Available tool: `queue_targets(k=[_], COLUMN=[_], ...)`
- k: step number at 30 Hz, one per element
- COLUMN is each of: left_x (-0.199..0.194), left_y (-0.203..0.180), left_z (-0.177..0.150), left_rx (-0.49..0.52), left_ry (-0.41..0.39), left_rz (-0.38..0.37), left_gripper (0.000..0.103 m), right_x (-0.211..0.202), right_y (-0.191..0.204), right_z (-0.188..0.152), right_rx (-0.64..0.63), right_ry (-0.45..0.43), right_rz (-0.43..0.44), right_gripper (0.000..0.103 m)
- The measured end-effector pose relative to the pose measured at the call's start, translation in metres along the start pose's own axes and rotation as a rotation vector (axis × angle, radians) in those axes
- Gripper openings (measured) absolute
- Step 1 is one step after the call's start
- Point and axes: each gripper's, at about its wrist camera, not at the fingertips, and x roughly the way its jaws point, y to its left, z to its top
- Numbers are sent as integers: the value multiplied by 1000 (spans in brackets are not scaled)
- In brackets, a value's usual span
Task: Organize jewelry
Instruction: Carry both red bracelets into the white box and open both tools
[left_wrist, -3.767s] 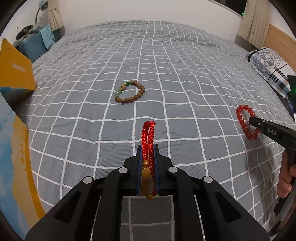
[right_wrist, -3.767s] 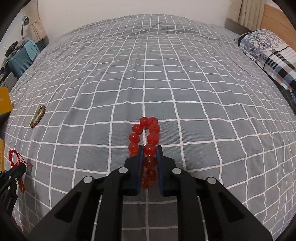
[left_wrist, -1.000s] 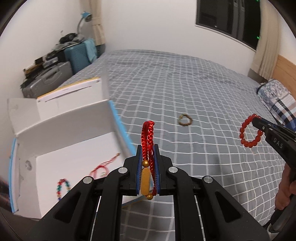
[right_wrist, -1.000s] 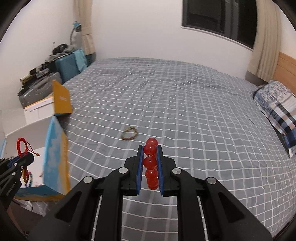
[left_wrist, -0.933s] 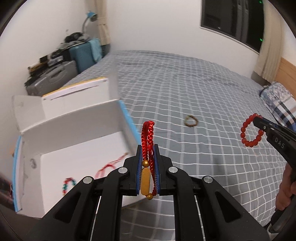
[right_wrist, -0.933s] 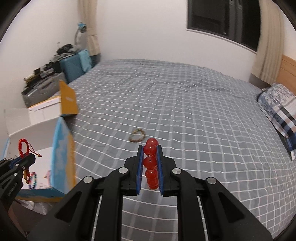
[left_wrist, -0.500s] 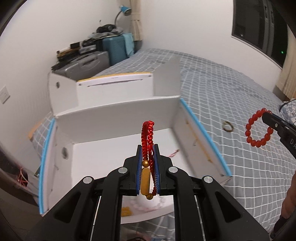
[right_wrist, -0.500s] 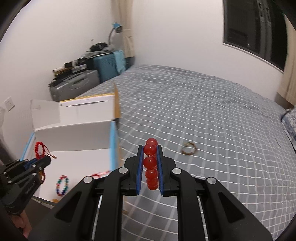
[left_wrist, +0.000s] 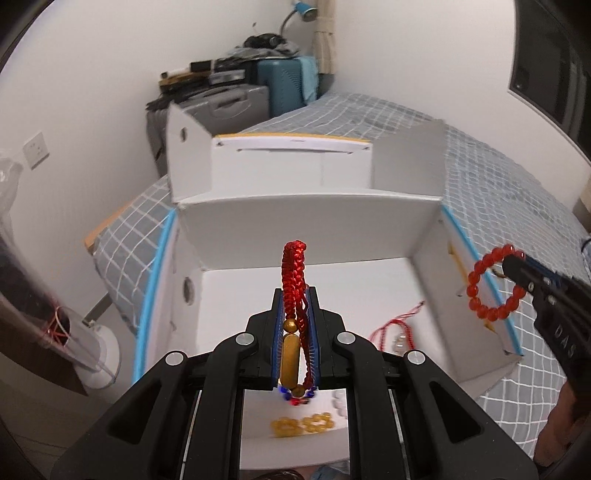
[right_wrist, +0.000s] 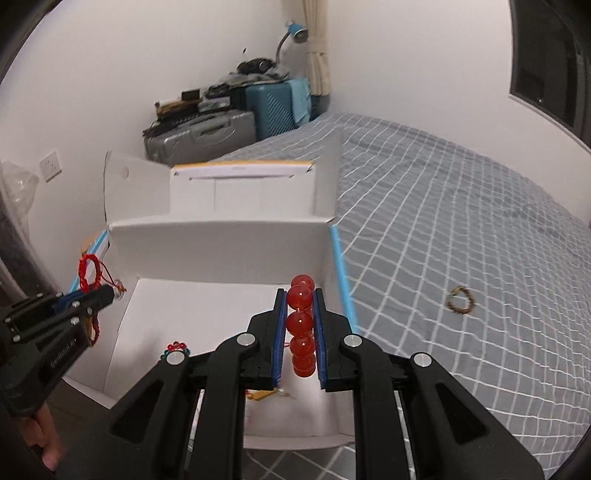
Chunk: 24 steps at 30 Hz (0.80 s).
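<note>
My left gripper (left_wrist: 294, 295) is shut on a red braided cord bracelet (left_wrist: 294, 266) with gold beads and holds it above the open white box (left_wrist: 310, 218). My right gripper (right_wrist: 299, 295) is shut on a red bead bracelet (right_wrist: 301, 321), over the box's right side (right_wrist: 221, 236). In the left wrist view that bead bracelet (left_wrist: 491, 284) hangs over the box's right wall. In the box lie a red string bracelet (left_wrist: 391, 332), yellow beads (left_wrist: 301, 424) and a multicoloured bead bracelet (right_wrist: 176, 349). A brown bead bracelet (right_wrist: 460, 301) lies on the bed.
The box sits at the corner of a bed with a grey checked cover (right_wrist: 461, 221). Suitcases (right_wrist: 236, 118) and clutter stand against the far wall. A fan base (left_wrist: 99, 354) stands on the floor to the left of the bed.
Both grippers have swung left from the bed to the box, each still holding its bracelet. The box now fills the middle of both views.
</note>
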Motion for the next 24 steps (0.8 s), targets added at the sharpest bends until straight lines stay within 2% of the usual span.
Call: queue_targets(k=[13, 24], left_x=[35, 50], left_y=[27, 28], left_z=[-6, -10], left_rx=[-38, -35], left_ry=[79, 125], left_rz=[33, 29], left_gripper=[11, 14], right_x=[59, 79], right_y=[17, 21], right_z=[-14, -19], right_rx=[-9, -11], right_ry=[129, 183], right_rz=[4, 0], right_gripper=[13, 13])
